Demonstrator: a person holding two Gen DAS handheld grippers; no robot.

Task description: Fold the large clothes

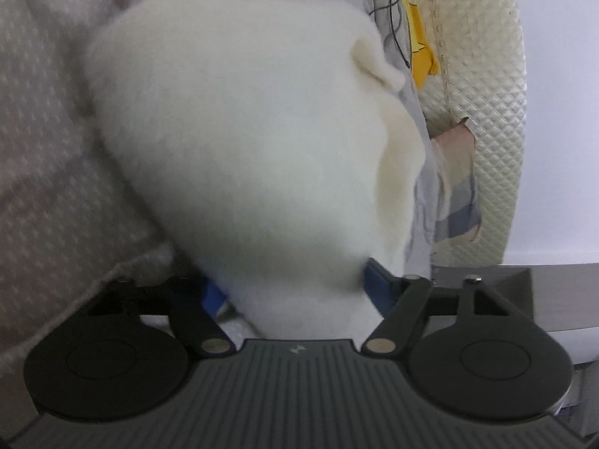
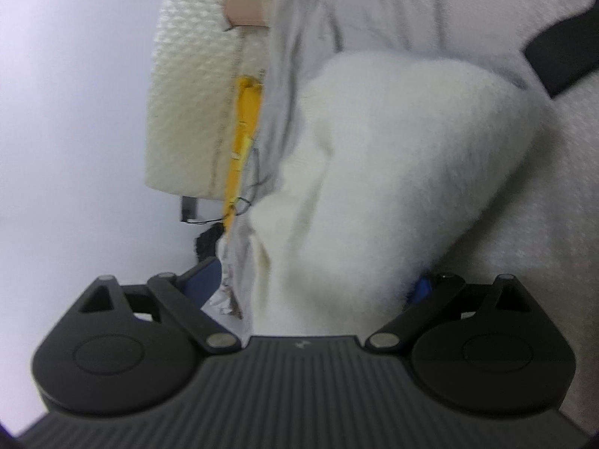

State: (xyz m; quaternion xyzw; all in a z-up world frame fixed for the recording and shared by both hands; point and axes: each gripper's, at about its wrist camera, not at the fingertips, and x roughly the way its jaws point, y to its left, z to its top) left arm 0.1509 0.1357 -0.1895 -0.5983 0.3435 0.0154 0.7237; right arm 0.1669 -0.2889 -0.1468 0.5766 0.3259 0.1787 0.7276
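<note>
I have the white fleece (image 1: 239, 149) bunched between both spread claws, left gripper (image 1: 295, 295) and right gripper (image 2: 318, 292); whether either pinches, I cannot tell; folding looks unfinished.

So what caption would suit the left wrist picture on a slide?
Left gripper straddling a fluffy white garment on a grey patterned bedspread, beside a cream quilted headboard.

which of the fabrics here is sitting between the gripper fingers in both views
The fluffy white garment. It fills the gap of the left gripper and right gripper; the grey cloth and yellow fabric lie beyond.
</note>
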